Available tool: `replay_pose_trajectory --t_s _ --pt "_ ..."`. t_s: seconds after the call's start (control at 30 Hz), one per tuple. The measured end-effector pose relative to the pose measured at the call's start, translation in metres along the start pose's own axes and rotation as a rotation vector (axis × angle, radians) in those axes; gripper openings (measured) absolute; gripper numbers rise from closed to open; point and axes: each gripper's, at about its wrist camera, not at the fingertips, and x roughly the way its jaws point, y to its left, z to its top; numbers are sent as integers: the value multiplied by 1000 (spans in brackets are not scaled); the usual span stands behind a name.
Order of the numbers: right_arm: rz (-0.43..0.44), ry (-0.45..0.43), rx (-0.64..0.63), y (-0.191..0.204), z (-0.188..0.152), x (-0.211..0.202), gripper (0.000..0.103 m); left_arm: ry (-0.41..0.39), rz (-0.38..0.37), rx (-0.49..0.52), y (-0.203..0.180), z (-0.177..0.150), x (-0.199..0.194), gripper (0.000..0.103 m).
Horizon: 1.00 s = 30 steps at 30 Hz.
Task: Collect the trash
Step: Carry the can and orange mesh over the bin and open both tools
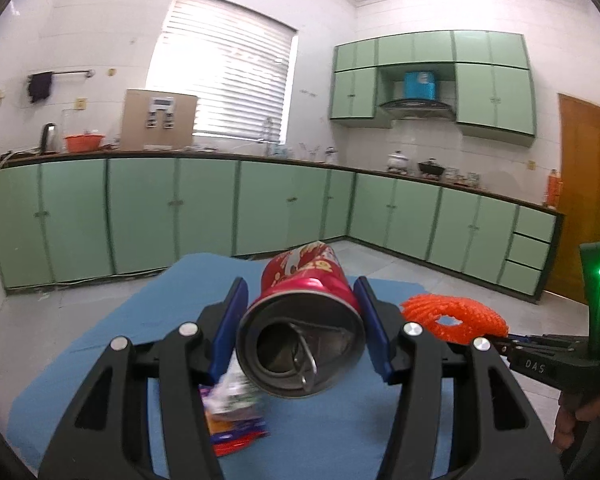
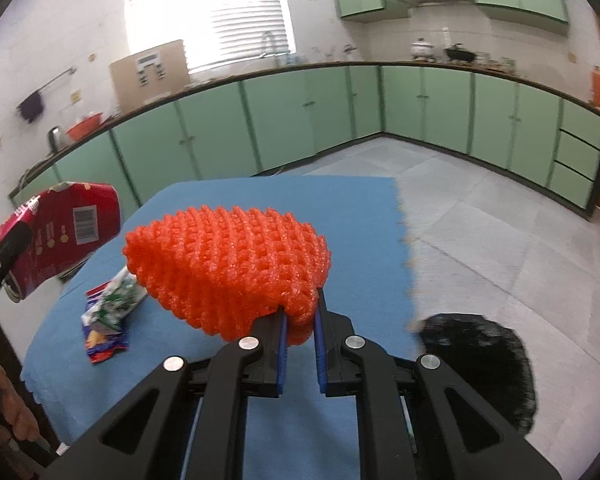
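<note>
My left gripper (image 1: pixel 300 308) is shut on a crushed red drink can (image 1: pixel 304 320), held above the blue table mat (image 1: pixel 332 432) with its open top facing the camera. The can also shows in the right wrist view (image 2: pixel 60 228) at the far left. My right gripper (image 2: pixel 300 312) is shut on an orange foam fruit net (image 2: pixel 228 264), lifted over the mat (image 2: pixel 360 240). The net also shows in the left wrist view (image 1: pixel 456 316). A crumpled snack wrapper (image 2: pixel 108 320) lies on the mat at the left; it also shows in the left wrist view (image 1: pixel 236 412) under the can.
A black trash bag opening (image 2: pixel 484 364) sits on the floor just right of the mat's edge. Green kitchen cabinets (image 1: pixel 180 208) and a cluttered counter line the far walls. A tiled floor (image 2: pixel 480 208) lies beyond the table.
</note>
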Motion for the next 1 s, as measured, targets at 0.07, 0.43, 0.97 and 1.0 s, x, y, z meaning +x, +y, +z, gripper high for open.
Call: replay_pose_trajectory --t_s 0.07,0.43,0.97,1.0 --pt "-38 -13 19 -18 1 -10 11 -1 -47 9 -20 1 6 52" --pt "-258 -50 138 -127 -10 -67 11 53 -307 39 -150 -30 42 52" --pt "-401 1 279 -235 -55 -93 11 288 -482 135 -283 -110 111 53" --pt "-402 6 285 -237 -55 -91 11 310 -483 145 -286 -115 116 53"
